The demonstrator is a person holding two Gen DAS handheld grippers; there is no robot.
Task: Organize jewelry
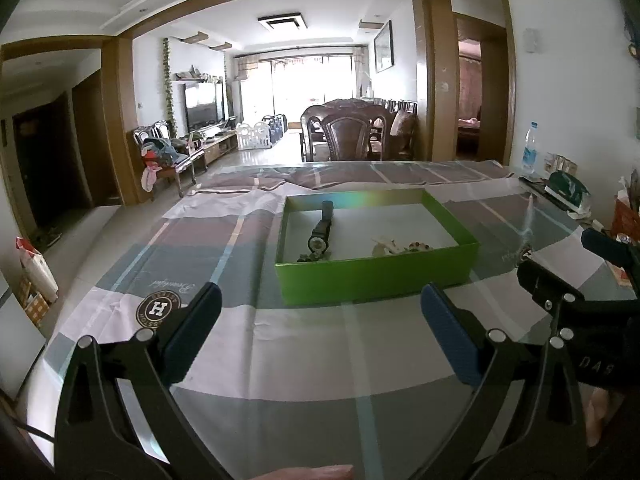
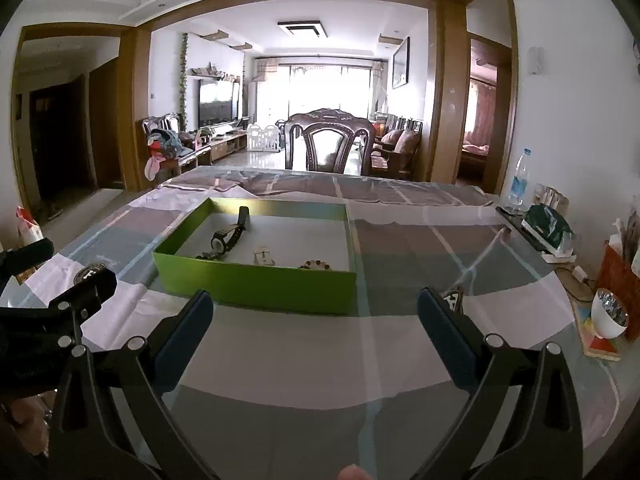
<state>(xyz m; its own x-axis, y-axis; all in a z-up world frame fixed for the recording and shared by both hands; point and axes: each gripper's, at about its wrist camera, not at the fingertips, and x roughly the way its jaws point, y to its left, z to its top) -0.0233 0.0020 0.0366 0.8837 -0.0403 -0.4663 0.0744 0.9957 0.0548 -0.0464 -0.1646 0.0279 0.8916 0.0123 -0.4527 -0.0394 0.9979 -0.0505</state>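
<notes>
Hovering both grippers, left gripper (image 1: 320,336) and right gripper (image 2: 314,334), jaws spread and empty; jewelry's already sitting in the green box (image 1: 376,276) just ahead, so we're keeping approaches slow.

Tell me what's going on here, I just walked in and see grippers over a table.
A person is holding two grippers above a cloth-covered table, sorting jewelry. The left gripper and right gripper both hang with jaws open and empty, short of the green box. Inside the box lie a black watch, a pale clip-like piece and a beaded bracelet. Nothing is being gripped at this moment.
</notes>
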